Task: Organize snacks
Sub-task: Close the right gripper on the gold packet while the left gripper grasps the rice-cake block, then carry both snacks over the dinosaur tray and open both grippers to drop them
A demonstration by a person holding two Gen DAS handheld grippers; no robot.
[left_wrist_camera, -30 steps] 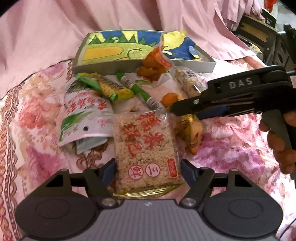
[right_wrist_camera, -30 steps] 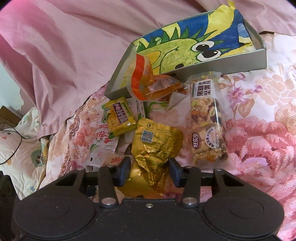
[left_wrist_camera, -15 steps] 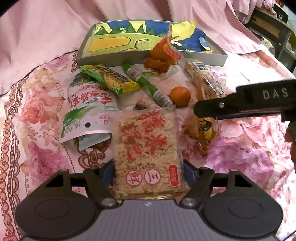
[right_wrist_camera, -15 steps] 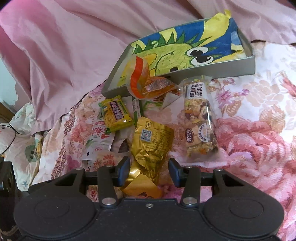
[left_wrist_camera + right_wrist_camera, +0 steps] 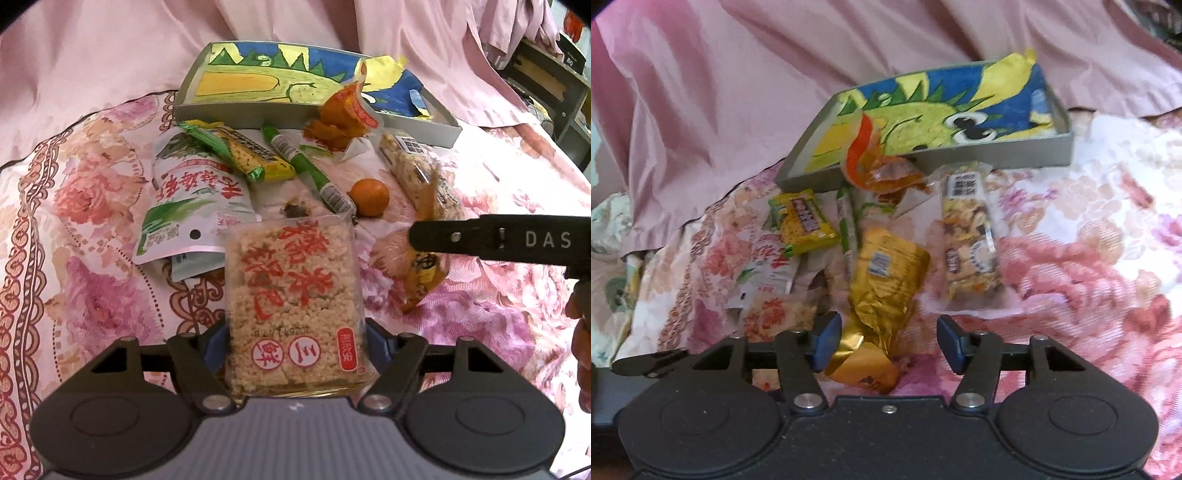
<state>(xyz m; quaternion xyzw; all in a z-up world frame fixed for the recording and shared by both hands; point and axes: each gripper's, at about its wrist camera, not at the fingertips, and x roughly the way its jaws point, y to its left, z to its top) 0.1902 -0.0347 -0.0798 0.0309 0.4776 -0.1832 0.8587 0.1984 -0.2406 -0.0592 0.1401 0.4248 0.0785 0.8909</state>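
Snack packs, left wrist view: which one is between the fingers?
The clear rice-cracker pack with red characters, clamped by the left gripper. The other packs lie farther off on the floral cloth.

lighting's soft and even, kinda warm pink indoor light, no hard shadows anywhere. left wrist view is sharp, with a little glare on the clear plastic rice cracker pack [image 5: 295, 302]. right wrist view is smeared with motion blur, the crinkled gold foil pouch [image 5: 886, 280] included. fisheye bends the edges, dark corners.

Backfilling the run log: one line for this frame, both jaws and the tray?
left gripper: shut on rice cracker pack | right gripper: jaws opening, gold pouch between, not pressed | tray: no snacks inside
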